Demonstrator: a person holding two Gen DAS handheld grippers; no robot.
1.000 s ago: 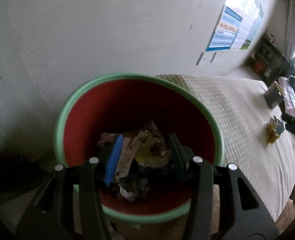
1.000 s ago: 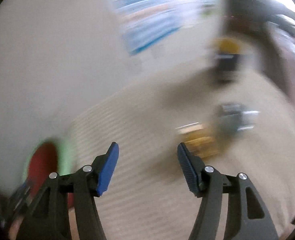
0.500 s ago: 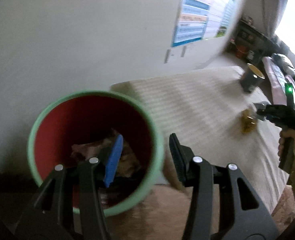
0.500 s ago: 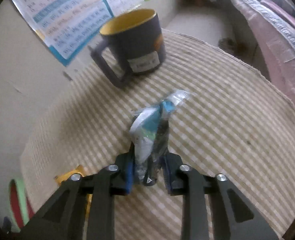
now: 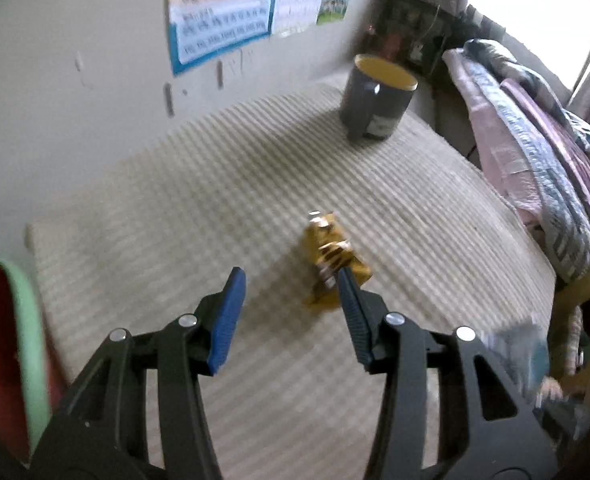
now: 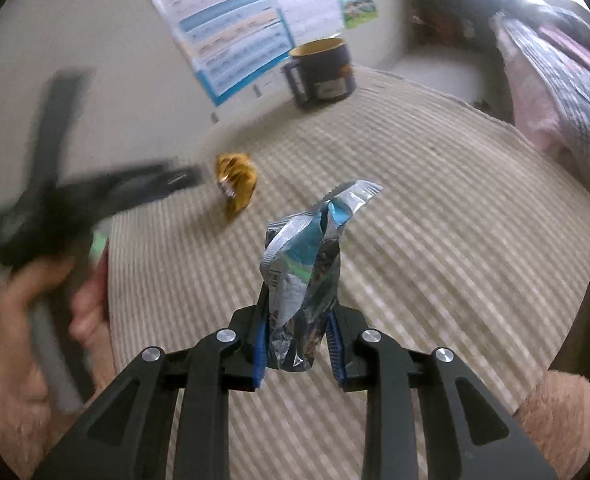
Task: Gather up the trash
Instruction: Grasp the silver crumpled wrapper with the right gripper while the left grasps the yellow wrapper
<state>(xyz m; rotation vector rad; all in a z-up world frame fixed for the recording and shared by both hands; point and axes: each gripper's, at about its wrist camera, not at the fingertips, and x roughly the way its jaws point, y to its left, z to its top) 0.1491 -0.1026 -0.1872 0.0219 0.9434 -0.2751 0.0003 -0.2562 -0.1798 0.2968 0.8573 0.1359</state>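
My right gripper grips a crumpled silver-and-blue wrapper, which stands up between its pads above the striped tablecloth; its jaws are opening slightly. My left gripper hangs open over the table with nothing between its fingers. A crumpled yellow wrapper lies just beyond its right fingertip. The right wrist view shows that yellow wrapper with the blurred left gripper beside it, held by a hand. The red bin with a green rim stands at the table's left end.
A dark mug with a yellow inside stands at the table's far end. Posters hang on the wall behind. A bed with patterned blankets runs along the right side, past the table's edge.
My left gripper swung from above the bin to over the table near the yellow wrapper. My right gripper shut on the silver-and-blue wrapper and drew back from the mug with it.
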